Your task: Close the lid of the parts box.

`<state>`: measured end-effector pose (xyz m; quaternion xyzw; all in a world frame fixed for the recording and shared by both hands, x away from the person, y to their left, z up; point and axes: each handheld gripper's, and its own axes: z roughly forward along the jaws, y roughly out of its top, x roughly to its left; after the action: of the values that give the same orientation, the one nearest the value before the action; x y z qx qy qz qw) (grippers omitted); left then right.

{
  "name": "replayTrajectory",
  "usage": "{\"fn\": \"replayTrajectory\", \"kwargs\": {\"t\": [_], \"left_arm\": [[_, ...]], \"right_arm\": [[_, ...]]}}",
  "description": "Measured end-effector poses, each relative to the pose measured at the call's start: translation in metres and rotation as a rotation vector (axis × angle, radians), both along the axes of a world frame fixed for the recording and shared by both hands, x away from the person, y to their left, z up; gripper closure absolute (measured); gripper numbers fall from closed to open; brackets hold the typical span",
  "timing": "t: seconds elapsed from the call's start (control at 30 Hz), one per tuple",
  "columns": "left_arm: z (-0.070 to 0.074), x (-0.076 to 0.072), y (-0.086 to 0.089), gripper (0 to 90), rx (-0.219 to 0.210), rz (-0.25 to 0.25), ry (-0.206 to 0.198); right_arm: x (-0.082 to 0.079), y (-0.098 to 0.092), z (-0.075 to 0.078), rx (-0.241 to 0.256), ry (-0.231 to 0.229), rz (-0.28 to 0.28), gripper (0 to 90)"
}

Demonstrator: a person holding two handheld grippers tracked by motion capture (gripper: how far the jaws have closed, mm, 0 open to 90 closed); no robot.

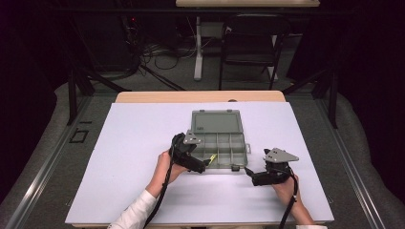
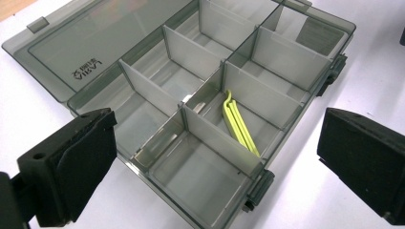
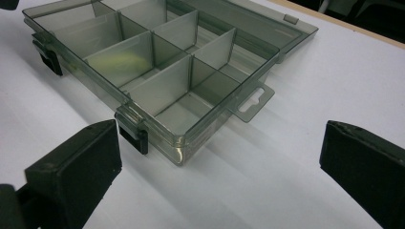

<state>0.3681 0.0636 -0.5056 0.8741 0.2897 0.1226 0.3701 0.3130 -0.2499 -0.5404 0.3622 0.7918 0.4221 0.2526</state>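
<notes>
A grey see-through compartment box (image 1: 224, 143) lies open mid-table, its lid (image 1: 216, 122) folded flat behind it. A yellow-green clip-like piece (image 2: 239, 125) rests in a front middle compartment (image 1: 212, 157). My left gripper (image 1: 206, 164) hovers at the box's front left and is open; in the left gripper view the gripper (image 2: 215, 136) has its jaws spread wide above the compartments (image 2: 191, 52), holding nothing. My right gripper (image 1: 247, 171) sits low by the front right corner, open. In the right gripper view the gripper (image 3: 219, 138) frames that corner (image 3: 162, 83) and a latch (image 3: 135, 136).
A white mat (image 1: 143, 157) covers the wooden table (image 1: 200, 97), with bare room left, right and in front of the box. Beyond the table stand a black chair (image 1: 253, 38), a table leg (image 1: 197, 47) and loose cables (image 1: 157, 52) on the floor.
</notes>
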Motion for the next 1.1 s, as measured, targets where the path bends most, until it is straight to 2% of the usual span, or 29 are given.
{"fn": "replayTrajectory", "kwargs": {"t": [0.63, 0.87, 0.93, 1.1], "left_arm": [[0.000, 0.026, -0.003, 0.0, 0.034, -0.031, 0.037], [-0.004, 0.034, -0.012, 0.0, 0.083, -0.039, 0.043], [-0.006, 0.036, -0.015, 0.1, 0.108, -0.036, 0.041], [-0.011, 0.039, -0.018, 10.2, 0.141, -0.016, 0.031]], "right_arm": [[0.001, 0.000, 0.000, -0.003, 0.003, 0.006, 0.0], [0.000, 0.000, 0.000, -0.003, 0.002, 0.008, 0.0], [0.000, 0.000, 0.000, -0.002, 0.003, 0.009, 0.0], [0.000, 0.000, 0.000, -0.001, 0.003, 0.011, 0.0]]}}
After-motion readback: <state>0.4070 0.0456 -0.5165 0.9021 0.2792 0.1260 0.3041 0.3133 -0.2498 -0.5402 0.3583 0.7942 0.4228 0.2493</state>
